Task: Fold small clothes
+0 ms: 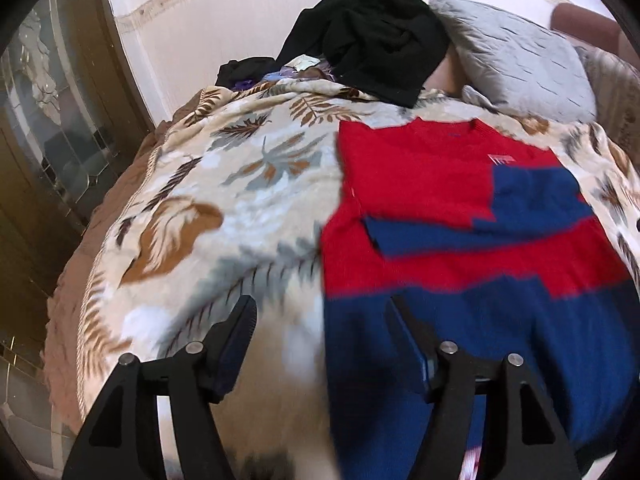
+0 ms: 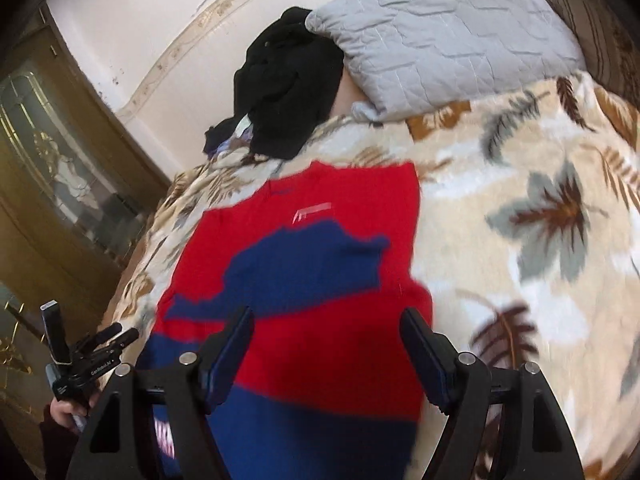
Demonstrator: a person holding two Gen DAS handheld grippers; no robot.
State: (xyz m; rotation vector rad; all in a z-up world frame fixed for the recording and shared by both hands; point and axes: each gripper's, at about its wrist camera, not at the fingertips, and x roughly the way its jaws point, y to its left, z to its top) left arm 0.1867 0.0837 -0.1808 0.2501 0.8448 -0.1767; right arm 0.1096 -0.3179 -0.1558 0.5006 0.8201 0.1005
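A red and blue sweater (image 1: 432,184) lies flat on the leaf-print blanket (image 1: 224,184), its blue sleeves folded across the red chest. It also shows in the right wrist view (image 2: 320,248). My left gripper (image 1: 322,312) is open and empty above the sweater's lower left edge, one finger over the blanket, the other over the blue hem. My right gripper (image 2: 326,324) is open and empty above the sweater's lower right part. The left gripper's body shows at the lower left of the right wrist view (image 2: 80,356).
A pile of black clothes (image 1: 372,32) sits at the far end of the bed beside a grey quilted pillow (image 1: 516,52). A wooden cabinet with glass doors (image 1: 52,128) stands left of the bed. A pale wall is behind.
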